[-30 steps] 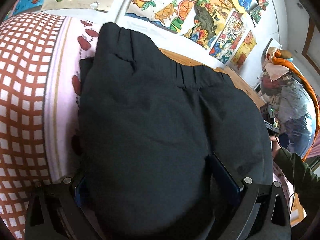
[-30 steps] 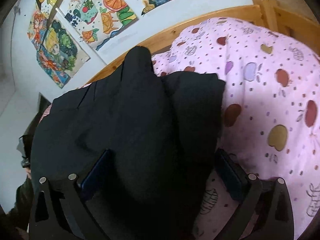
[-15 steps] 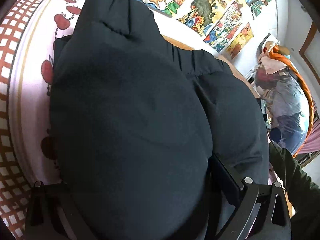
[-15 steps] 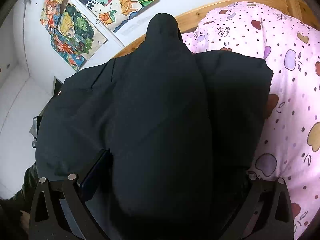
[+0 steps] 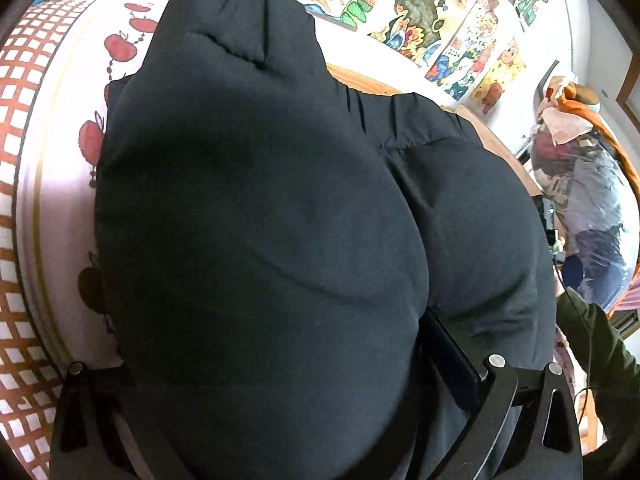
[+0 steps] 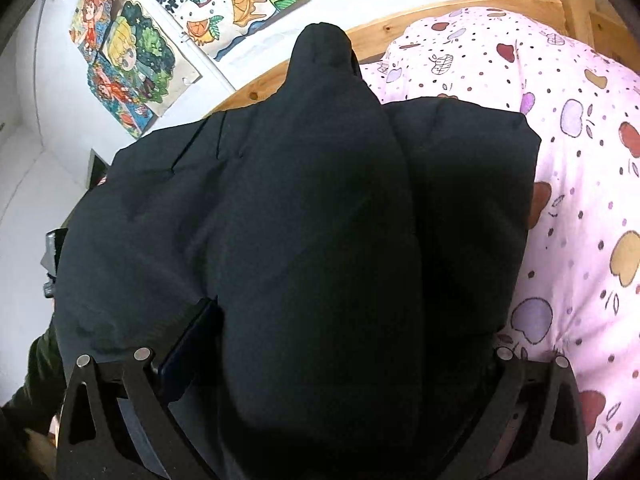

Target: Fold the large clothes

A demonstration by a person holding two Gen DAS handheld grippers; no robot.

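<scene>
I have one black padded garment [image 5: 260, 240] bunched up in front of both cameras, lying on the bed with its far edge toward the wooden bed frame [image 6: 460, 16]. My left claw [image 5: 280, 380] has a fat fold of the garment swelling up between its fingers, so I judge it is pinching that fold; only the right finger [image 5: 452, 356] shows, the other is buried under cloth. My right claw [image 6: 340, 360] reads the same way: a thick ridge of the garment rises between the fingers, with the left finger [image 6: 188, 344] visible against it and the other hidden.

The step in hand looks like carrying the held edge over toward the bed frame to lay a fold. To do it well I would keep both claws level with each other so the edge lands straight, travel at the same pace on both sides, and hold the pinch until the cloth rests flat. Puffy fabric springs back, so I would press it down a little before letting go.

Counted: one garment, two claws, one pink apple-print quilt [image 6: 580, 160] to the right of the garment, one red checked cover [image 5: 16, 160] to its left, and several drawings [image 6: 132, 60] on the wall beyond the bed frame.
</scene>
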